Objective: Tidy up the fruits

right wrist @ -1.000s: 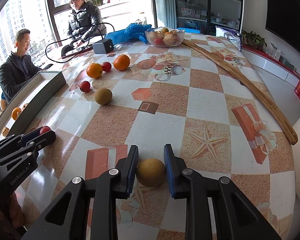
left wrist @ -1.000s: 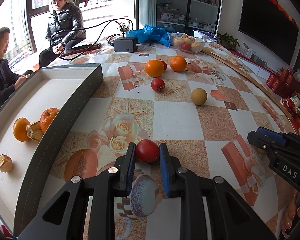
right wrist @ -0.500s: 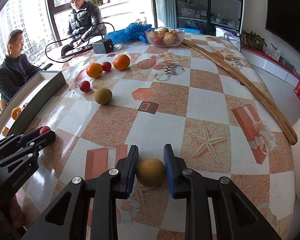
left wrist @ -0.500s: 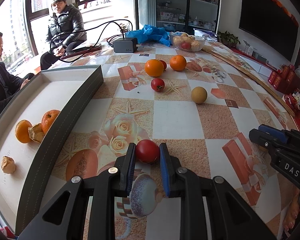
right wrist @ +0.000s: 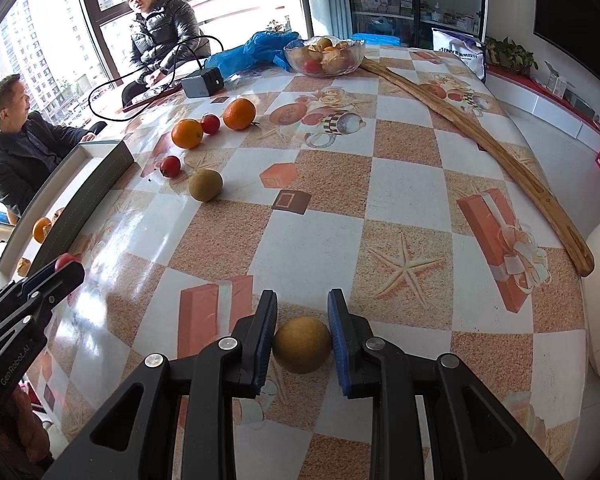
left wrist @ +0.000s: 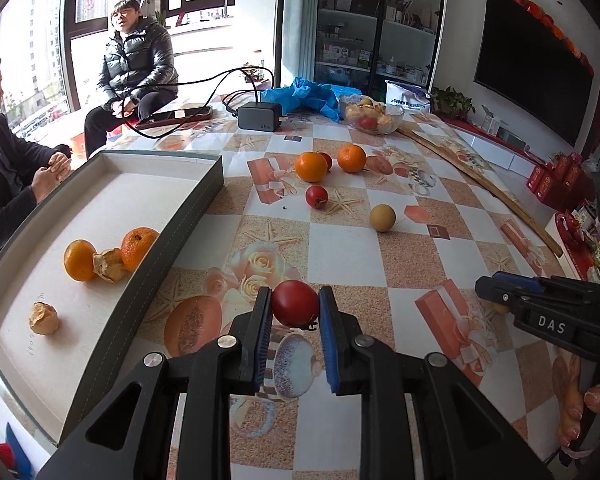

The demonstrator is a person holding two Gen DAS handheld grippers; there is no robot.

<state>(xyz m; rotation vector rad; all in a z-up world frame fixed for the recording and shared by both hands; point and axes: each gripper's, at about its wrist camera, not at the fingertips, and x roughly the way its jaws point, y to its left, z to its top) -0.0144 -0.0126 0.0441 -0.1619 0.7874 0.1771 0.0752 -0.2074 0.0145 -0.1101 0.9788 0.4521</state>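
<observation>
Left tongs [left wrist: 294, 312] clamp a red fruit [left wrist: 294, 307], right tongs [right wrist: 302, 336] a brown fruit [right wrist: 302, 344], each secured for transfer to the tray [left wrist: 180, 232] at left.

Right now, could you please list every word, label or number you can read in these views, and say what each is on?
"DAS": right hand-held gripper body.
"GenRobot.AI": left hand-held gripper body.
"65W": black charger.
White bag lettering: too blurred to read.
Shelf labels and red boxes: too small.

There were four oranges [left wrist: 310, 166], four tomatoes [left wrist: 295, 308], two brown fruits [left wrist: 382, 218] and two husks [left wrist: 43, 318].
</observation>
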